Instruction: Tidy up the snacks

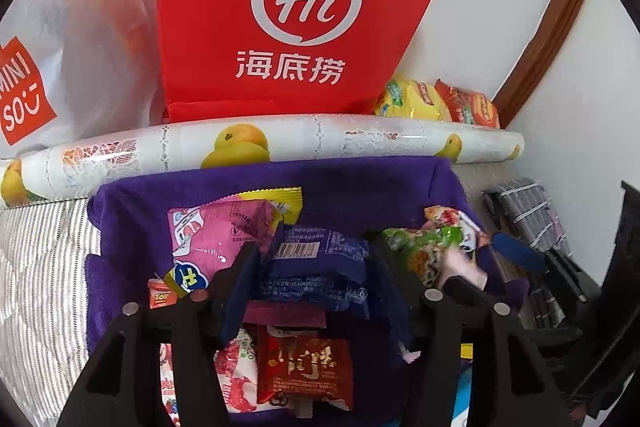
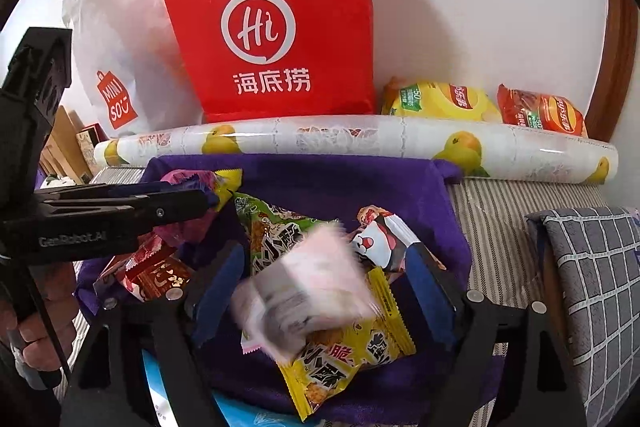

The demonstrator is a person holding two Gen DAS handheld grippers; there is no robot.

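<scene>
Hovering over the purple fabric bin (image 1: 132,227) of snacks, both grippers stand spread. Left gripper (image 1: 316,263) has a dark blue snack packet (image 1: 316,275) between its fingers, pads apart from it. Right gripper (image 2: 332,275) is wide, a blurred pink-white packet (image 2: 308,291) between its fingers, not pinched, above a yellow snack packet (image 2: 360,359). Bin nearly full, little free room inside. Past its far rim lies a fruit-print roll (image 2: 360,143), then red Haidilao paper bag (image 2: 276,27), white Miniso bag (image 2: 120,75), chip bags (image 2: 440,103) against the wall.
</scene>
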